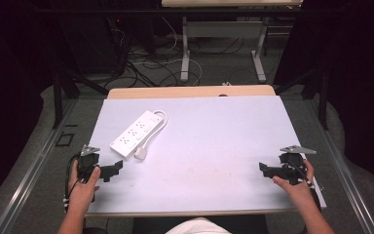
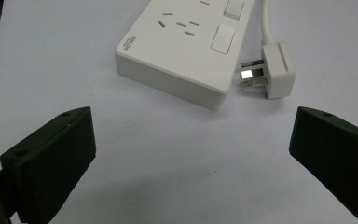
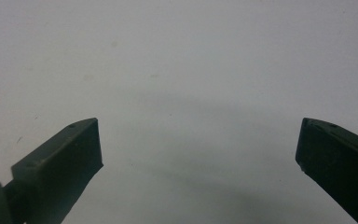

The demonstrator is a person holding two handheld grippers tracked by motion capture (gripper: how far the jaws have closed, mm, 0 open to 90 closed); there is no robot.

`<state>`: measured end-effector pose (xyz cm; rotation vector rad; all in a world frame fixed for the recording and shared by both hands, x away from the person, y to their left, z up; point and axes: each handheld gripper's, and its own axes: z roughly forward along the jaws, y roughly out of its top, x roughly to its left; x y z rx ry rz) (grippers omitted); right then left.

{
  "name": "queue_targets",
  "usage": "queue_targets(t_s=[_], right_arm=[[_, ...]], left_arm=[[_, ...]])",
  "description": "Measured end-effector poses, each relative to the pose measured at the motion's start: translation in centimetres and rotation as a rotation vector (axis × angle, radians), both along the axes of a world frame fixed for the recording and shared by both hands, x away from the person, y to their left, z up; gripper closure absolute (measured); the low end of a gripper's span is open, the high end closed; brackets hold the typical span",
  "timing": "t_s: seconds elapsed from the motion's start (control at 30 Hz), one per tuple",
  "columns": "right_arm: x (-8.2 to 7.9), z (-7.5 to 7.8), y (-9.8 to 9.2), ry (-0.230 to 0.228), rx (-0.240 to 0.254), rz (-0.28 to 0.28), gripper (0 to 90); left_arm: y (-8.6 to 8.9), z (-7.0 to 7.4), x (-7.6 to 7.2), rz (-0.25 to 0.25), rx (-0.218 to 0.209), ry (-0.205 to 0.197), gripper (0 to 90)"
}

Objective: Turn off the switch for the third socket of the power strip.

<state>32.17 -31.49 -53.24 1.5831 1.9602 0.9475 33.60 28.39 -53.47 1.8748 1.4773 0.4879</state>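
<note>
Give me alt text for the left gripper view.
The left gripper hangs open over the white table cover, jaws wide apart. Just ahead lie a white power strip and, beside its end, its loose white plug.

A: Where is the left gripper (image 1: 113, 168)?

B: At about eight o'clock in the high view. The left hand (image 1: 84, 187) wraps its handle from below, the forearm coming up from six o'clock, and the jaws point toward three o'clock.

A: How do its jaws stand?

B: Spread wide in the left gripper view (image 2: 191, 154), nothing between them.

A: And the right gripper (image 1: 268, 169)?

B: At about four o'clock, held by the right hand (image 1: 294, 187), jaws pointing toward nine o'clock, so the two face each other, well apart. In the right gripper view (image 3: 198, 158) its jaws are also spread wide and bare.
</note>
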Motion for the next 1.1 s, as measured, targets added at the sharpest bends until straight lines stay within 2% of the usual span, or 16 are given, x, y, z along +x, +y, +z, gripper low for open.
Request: queue_targets(t_s=[0.13, 0.3, 0.4, 0.63, 1.1], right_arm=[[-0.01, -0.04, 0.0, 0.001, -0.006, 0.005, 0.0], [0.04, -0.12, 0.02, 0.001, -0.007, 0.008, 0.0], [0.07, -0.16, 0.12, 0.006, -0.002, 0.003, 0.0], [0.09, -0.22, 0.15, 0.01, -0.004, 0.007, 0.0], [0.2, -0.35, 0.14, 0.012, -0.005, 0.008, 0.0]], left_arm=[[0.02, -0.32, 0.0, 0.005, 0.004, -0.013, 0.2], [0.34, -0.45, 0.02, 0.004, 0.001, -0.003, 0.2], [0.46, -0.65, 0.06, 0.01, -0.007, -0.012, 0.3], [0.73, -0.83, 0.15, 0.009, -0.008, 0.004, 0.3], [0.76, -0.99, 0.2, 0.02, -0.009, -0.004, 0.4]])
